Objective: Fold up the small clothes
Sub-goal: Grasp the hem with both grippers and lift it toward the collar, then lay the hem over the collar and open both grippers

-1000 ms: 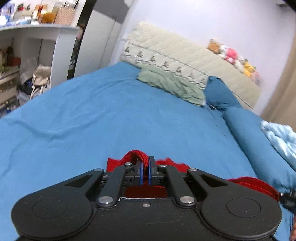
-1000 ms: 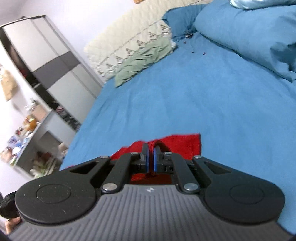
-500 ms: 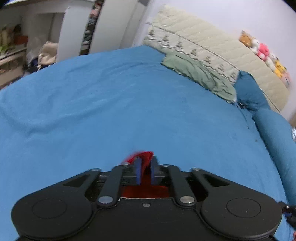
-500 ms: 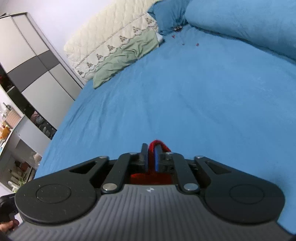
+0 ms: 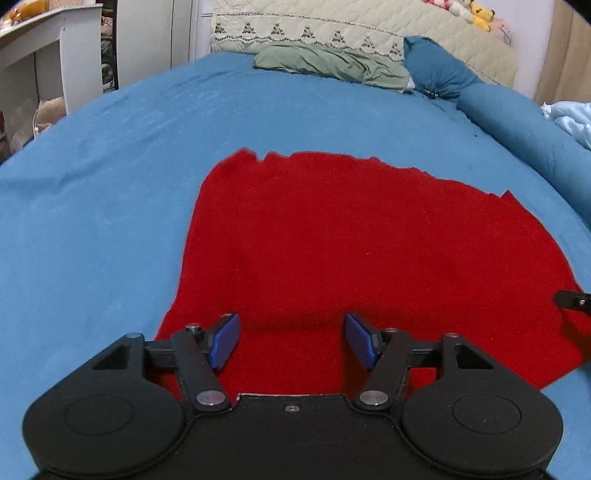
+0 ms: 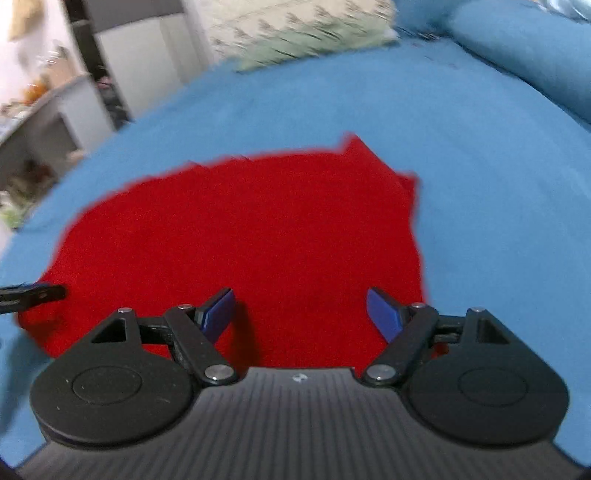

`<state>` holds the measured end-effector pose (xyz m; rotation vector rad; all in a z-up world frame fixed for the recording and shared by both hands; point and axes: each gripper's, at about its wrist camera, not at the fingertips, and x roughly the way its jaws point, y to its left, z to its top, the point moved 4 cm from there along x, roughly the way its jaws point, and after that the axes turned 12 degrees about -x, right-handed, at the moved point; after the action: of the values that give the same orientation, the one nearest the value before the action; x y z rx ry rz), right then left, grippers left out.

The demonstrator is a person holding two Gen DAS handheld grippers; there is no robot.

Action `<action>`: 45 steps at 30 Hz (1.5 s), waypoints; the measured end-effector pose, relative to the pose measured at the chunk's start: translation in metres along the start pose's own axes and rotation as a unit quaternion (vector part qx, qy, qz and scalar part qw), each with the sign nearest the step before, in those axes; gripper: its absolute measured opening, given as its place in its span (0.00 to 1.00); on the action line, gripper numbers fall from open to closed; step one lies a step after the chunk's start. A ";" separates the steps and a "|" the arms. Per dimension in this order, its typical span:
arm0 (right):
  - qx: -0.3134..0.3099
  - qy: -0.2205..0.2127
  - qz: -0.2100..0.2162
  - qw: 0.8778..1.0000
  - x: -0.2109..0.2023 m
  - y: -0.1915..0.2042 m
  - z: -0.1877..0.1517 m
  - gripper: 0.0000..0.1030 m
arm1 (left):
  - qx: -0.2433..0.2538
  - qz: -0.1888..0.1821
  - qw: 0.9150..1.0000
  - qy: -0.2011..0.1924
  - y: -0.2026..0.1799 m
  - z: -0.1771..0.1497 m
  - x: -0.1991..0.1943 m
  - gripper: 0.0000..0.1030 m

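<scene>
Left wrist: left gripper (image 5: pixel 291 339) (jaws apart, just opening) seemingly above red garment (image 5: pixel 369 240).

Bare blue bed (image 5: pixel 110 206) is lying open left of and beyond the red cloth (image 5: pixel 362 251). Green pillow (image 5: pixel 332 68) is blocking the far end; blue bolster (image 5: pixel 524 129) is walling the right side.

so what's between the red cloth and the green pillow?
Only bare blue sheet separates the red cloth from the green pillow; the left wrist view shows it clearly.

Blue-sheeted bed (image 5: pixel 110 184), quilted headboard (image 5: pixel 332 26), perhaps a wardrobe (image 5: pixel 147 33).
</scene>
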<state>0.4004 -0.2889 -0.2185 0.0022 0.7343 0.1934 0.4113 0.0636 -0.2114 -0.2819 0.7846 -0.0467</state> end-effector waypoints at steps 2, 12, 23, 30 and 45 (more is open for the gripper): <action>0.011 -0.012 -0.004 1.000 0.001 -0.002 -0.005 0.89 | 0.001 0.008 1.000 0.005 -0.005 0.001 -0.001 0.67; -0.001 -0.040 -0.018 0.999 -0.083 -0.010 0.021 0.92 | 0.054 0.051 0.997 -0.018 -0.047 0.015 -0.059 1.00; 0.053 -0.006 -0.037 0.998 -0.100 -0.045 -0.034 0.91 | 0.074 -0.006 0.997 0.009 -0.126 0.010 -0.026 1.00; 0.054 0.000 -0.062 0.997 -0.057 -0.045 -0.050 0.78 | 0.039 0.012 0.997 0.071 -0.137 0.011 0.028 1.00; 0.115 -0.002 -0.020 0.993 -0.048 -0.037 -0.034 0.23 | 0.014 -0.004 0.994 0.104 -0.117 0.019 0.049 1.00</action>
<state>0.3495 -0.3364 -0.2146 0.2081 0.7489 0.0698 0.4666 -0.0514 -0.2010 -0.2556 0.9887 -0.0959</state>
